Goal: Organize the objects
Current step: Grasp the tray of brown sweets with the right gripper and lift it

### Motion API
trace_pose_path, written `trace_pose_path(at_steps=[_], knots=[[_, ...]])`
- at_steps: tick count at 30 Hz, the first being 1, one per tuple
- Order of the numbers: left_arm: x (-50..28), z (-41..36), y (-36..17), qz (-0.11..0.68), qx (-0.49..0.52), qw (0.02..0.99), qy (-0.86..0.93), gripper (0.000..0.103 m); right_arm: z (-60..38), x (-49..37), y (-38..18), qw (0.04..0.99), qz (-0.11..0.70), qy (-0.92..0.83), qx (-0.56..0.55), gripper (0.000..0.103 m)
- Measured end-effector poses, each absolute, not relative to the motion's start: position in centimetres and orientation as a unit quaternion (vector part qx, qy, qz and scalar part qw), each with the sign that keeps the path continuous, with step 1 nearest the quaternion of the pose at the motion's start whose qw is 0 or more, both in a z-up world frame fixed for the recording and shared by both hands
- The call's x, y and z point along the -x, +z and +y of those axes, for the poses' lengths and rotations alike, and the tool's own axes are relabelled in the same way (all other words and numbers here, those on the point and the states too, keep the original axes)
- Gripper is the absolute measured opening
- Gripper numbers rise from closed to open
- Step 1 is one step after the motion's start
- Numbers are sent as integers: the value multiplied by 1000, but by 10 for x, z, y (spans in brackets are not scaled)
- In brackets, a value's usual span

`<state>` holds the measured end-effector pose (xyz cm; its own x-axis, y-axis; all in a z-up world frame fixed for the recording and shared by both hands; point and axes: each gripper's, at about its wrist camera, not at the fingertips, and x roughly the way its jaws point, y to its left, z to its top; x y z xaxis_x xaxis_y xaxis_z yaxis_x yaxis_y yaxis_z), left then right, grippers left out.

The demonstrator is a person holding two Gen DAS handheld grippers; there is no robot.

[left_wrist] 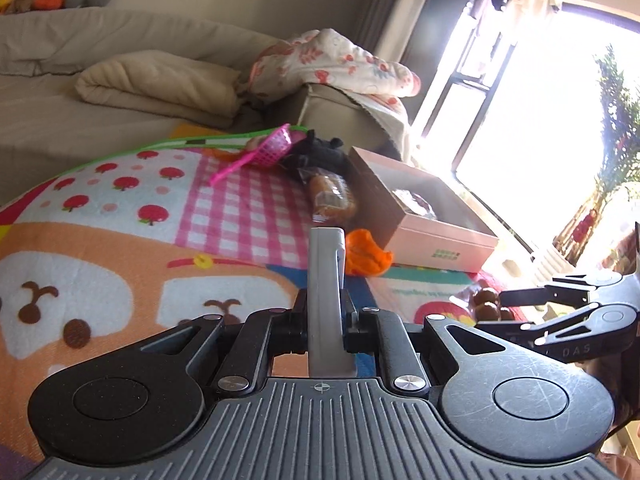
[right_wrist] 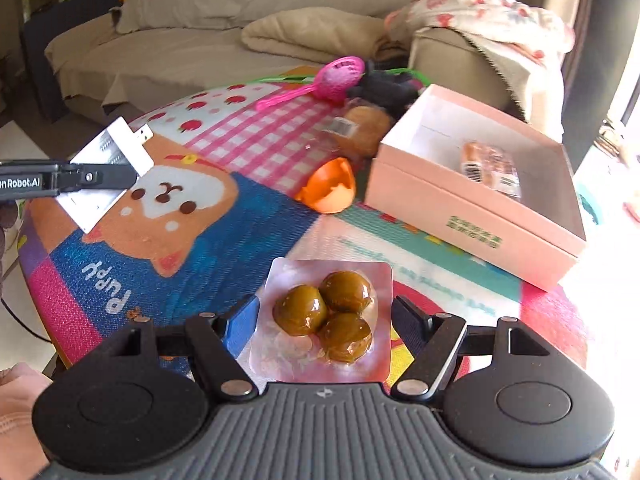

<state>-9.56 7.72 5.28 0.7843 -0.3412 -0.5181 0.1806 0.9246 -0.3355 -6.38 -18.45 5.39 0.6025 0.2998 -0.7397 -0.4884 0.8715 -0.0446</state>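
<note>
Right wrist view: my right gripper (right_wrist: 324, 320) sits low over the patterned mat (right_wrist: 224, 216), with a clear packet of three glazed brown balls (right_wrist: 326, 316) between its fingers. The blue pad is at the packet's left edge and the black finger at its right edge; I cannot tell whether either presses on it, so I log the packet as between the jaws, grip unconfirmed.

Beyond the packet, to the right, an open pink box (right_wrist: 472, 208) rests on the mat with one wrapped snack (right_wrist: 492, 168) inside. An orange toy piece (right_wrist: 332, 188) lies just beside the box's near left corner. A wrapped bun (right_wrist: 360, 130) lies behind it, then a black soft item (right_wrist: 384, 88) and a pink toy strainer (right_wrist: 328, 80) near the mat's far edge.

At the left edge of this view, my left gripper (right_wrist: 132, 160) is closed on a flat white card-like device (right_wrist: 108, 168) with a plug end, held clear above the mat.

Left wrist view: the left gripper (left_wrist: 326, 240) has its fingers together on that grey-white piece (left_wrist: 325, 300). The right gripper's (left_wrist: 504, 312) linkage shows at the right edge beside the brown balls (left_wrist: 486, 304).
</note>
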Motion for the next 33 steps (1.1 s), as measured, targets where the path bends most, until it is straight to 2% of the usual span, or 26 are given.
trace_pose_path(at_steps=[5,9,18,22,26,33], knots=[[72,39,72,302,112,928,-187,15,-225,82,79,924,322,187,82,73],[40,10,106,268,95,936,-208,15,-251,89,90,943,280,171,52,73],[-51,-54,154,221,83,940,-247,15,-284,85,76,958,260,124,1,73],[-87,-75,138,237,109,931,-254,19,-292,86,69,960,255,114,-5,73],[-104,-91,100,258,72,935,-232,20,-299,82,62,958,267,104,-13,73],[-77,-42,84,260,91,943,-188,20,-299,79,59,957,269,110,-17,73]])
